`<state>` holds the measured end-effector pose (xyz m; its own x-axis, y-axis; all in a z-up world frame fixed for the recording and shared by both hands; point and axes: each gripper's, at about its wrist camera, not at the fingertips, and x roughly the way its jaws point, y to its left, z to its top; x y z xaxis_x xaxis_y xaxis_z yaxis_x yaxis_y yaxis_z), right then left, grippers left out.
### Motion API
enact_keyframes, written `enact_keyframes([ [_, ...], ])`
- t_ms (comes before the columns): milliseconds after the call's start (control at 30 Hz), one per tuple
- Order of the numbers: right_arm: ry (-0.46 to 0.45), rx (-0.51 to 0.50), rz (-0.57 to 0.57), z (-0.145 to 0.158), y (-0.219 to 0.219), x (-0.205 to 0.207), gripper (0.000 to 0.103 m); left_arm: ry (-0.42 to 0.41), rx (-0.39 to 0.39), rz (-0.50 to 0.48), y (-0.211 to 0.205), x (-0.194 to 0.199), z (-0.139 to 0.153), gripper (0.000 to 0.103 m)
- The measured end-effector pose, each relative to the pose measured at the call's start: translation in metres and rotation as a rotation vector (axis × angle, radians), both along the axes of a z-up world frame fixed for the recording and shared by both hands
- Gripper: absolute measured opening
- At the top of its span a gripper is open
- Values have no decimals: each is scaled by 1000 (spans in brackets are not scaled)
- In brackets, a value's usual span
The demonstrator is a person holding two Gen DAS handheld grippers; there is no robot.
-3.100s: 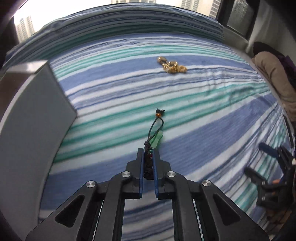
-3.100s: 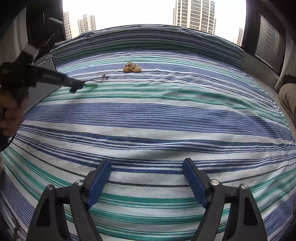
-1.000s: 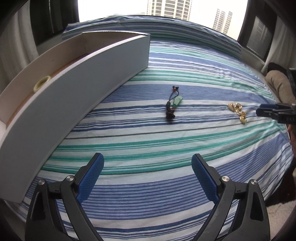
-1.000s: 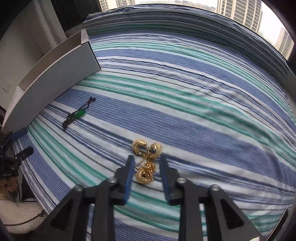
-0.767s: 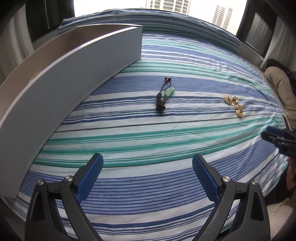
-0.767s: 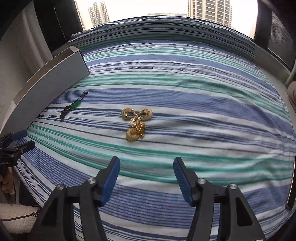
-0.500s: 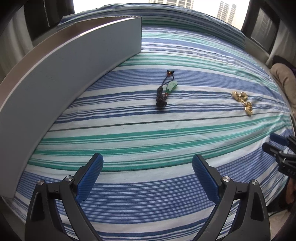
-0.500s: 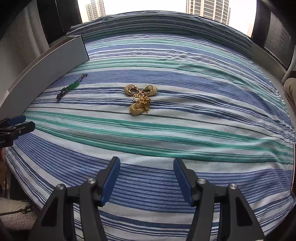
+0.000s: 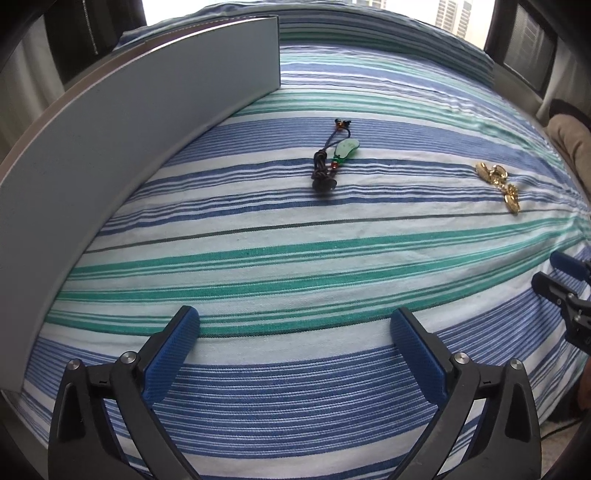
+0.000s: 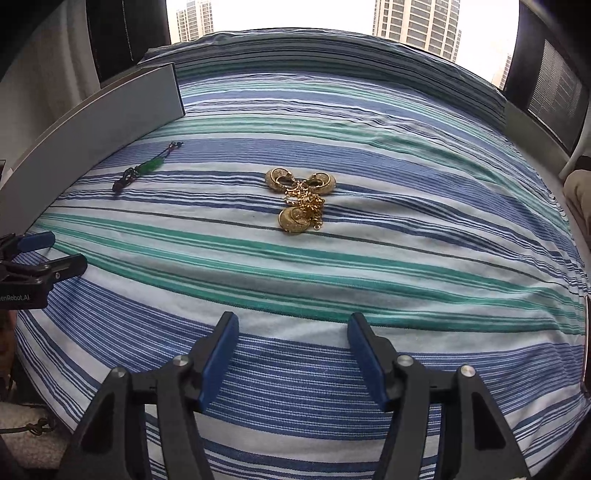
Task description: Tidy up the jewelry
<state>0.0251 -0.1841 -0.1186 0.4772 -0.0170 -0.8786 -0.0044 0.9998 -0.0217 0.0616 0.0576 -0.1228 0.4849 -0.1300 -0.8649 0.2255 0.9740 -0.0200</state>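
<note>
**Both grippers empty, jewelry lying loose on the striped bed**

So here's the scene. Two bits of jewelry are lying on a bed with a blue, teal and white striped bedspread point(image 9: 295, 258).

First one is a green pendant on a dark cord point(image 9: 334, 158), with a couple of small reddish beads on it. It's lying flat on a blue stripe, near the long grey side of a box point(image 9: 129, 122) but not touching it. From the right wrist view the same pendant point(image 10: 146, 170) sits off to the left, just ahead of that grey box point(image 10: 110, 122).

Second is a tangled pile of gold jewelry point(image 10: 301, 199): rounded shell-looking pieces with a fine chain bunched between them. It's well apart from the pendant, further from the box. In the left wrist view the gold pile point(image 9: 498, 184) is way over on the right.

The left gripper point(image 9: 295, 347) is hanging over the near part of the bed, jaws spread wide and opening, nothing between them. The right gripper point(image 10: 293, 350) is also over the near edge, short of the gold pile, jaws about half apart and opening too, nothing between them either. Neither is touching any jewelry.

Tall buildings point(image 10: 413, 22) show through the window behind the bed.
</note>
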Motion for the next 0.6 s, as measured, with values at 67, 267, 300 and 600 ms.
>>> enact_keyframes([
  [67,-4,1,-3,0,1,0,66,-2,-1,-3,1,1,-1,103],
  [267,-8,5,-15,-1,3,1,71,-14,-8,-8,1,-3,-2,103],
  [300,-10,4,-12,-1,3,0,72,-16,-8,-8,1,-3,-2,103],
  [600,87,95,22,4,-8,15,75,41,-61,-104,2,20,25,102],
])
